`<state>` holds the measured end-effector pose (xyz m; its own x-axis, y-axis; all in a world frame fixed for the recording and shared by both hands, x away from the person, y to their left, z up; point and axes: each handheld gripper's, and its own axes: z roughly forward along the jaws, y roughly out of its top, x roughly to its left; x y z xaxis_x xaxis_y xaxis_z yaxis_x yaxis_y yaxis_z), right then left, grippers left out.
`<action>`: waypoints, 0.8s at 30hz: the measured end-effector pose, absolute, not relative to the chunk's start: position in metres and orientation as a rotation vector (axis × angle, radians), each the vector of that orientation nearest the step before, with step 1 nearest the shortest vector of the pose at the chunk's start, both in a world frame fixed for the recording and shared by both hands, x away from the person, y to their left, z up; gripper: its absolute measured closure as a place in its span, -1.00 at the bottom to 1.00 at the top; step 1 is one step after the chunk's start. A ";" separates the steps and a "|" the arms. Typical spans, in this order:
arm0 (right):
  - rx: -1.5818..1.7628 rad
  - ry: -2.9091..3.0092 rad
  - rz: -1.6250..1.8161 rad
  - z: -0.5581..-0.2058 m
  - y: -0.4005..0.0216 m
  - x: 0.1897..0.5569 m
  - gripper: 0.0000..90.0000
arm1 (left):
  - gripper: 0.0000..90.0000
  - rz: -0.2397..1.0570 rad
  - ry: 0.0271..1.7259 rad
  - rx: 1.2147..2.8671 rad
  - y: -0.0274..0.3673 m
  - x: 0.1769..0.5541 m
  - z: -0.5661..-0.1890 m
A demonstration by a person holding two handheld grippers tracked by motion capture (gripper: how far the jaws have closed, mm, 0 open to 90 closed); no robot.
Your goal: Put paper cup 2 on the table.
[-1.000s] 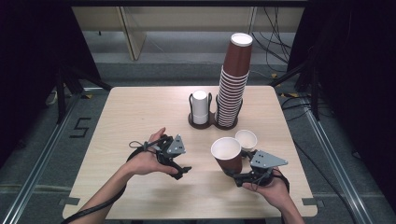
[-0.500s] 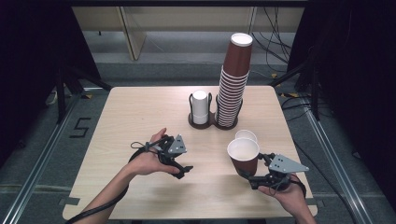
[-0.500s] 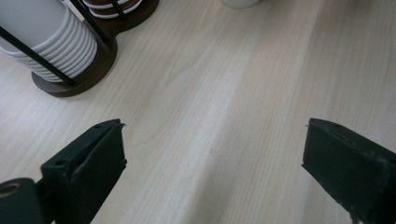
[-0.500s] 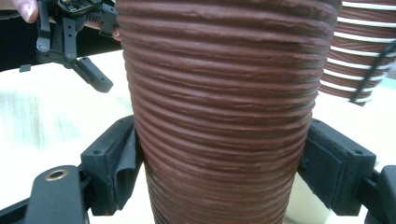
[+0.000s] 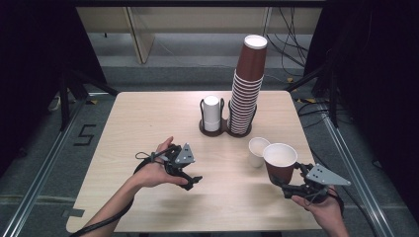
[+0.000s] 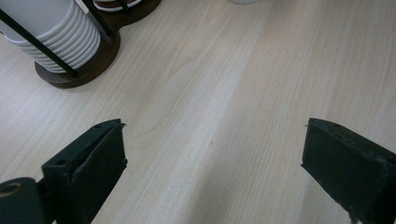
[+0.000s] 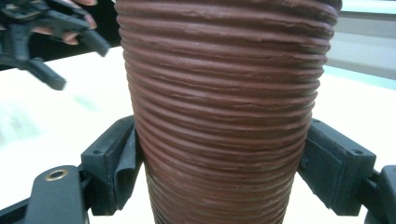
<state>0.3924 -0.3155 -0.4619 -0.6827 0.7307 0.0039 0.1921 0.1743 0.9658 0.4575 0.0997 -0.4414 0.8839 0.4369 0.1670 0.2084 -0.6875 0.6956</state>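
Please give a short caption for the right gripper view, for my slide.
Right gripper clamps a ribbed brown cup above the pale table.

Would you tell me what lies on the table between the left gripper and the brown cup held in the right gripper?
Only bare wood: in the high view nothing lies between the left gripper and the brown cup.

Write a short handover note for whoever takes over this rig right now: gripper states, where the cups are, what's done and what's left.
Right gripper: shut on one brown ribbed cup, held upright off the table, front right.
Left gripper: open, nothing in it, low over the table's front.
White cup stands beside the held one.
Brown stack and white stack sit in the holder.
Done: one brown cup is in the gripper.
Left: probably set it down by the white cup.
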 end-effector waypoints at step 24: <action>1.283 1.805 1.342 -0.490 -0.318 0.445 -0.56 | -0.87 0.436 0.517 2.314 0.109 0.455 -0.448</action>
<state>0.4455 -0.3180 -0.4898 -0.3964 0.9115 0.1097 0.3678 0.0482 0.9287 0.4553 0.1091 -0.4476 0.8629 0.4795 0.1595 0.2383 -0.6645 0.7083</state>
